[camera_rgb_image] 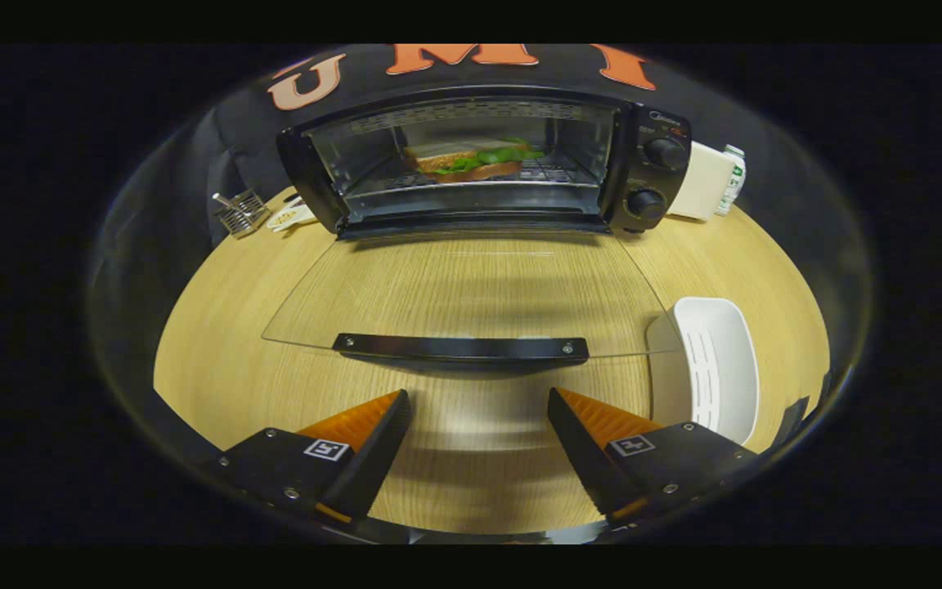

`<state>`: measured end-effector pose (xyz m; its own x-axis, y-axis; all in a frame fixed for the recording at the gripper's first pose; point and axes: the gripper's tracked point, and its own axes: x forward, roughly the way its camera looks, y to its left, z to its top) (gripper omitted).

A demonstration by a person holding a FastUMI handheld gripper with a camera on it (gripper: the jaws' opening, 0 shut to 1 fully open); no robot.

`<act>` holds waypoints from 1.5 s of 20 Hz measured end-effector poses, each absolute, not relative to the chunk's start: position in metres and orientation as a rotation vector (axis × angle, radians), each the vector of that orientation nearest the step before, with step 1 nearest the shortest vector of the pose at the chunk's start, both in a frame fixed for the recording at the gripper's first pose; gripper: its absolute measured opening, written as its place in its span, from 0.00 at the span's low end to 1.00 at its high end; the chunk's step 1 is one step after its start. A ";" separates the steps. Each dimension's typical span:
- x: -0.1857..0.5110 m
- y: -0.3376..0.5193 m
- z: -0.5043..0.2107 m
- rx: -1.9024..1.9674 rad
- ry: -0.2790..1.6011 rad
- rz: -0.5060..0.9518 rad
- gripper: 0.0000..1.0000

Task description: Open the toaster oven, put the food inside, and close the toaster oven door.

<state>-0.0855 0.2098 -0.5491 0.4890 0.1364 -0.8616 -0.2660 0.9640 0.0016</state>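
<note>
One sandwich inside toaster oven, beyond empty, parted gripper

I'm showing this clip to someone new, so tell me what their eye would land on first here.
First the toaster oven at the back of the wooden table, with a sandwich on its rack. Its glass door lies folded down flat toward the gripper, whose open fingers hover just short of the door handle and hold nothing. A white tray lies beside the door, next to one finger.
</note>
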 end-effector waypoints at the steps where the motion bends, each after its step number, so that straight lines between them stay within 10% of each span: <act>1: -0.081 0.212 -0.550 -0.162 1.018 0.252 0.99; 30: 0.072 0.254 -0.378 -0.104 0.650 0.227 1.00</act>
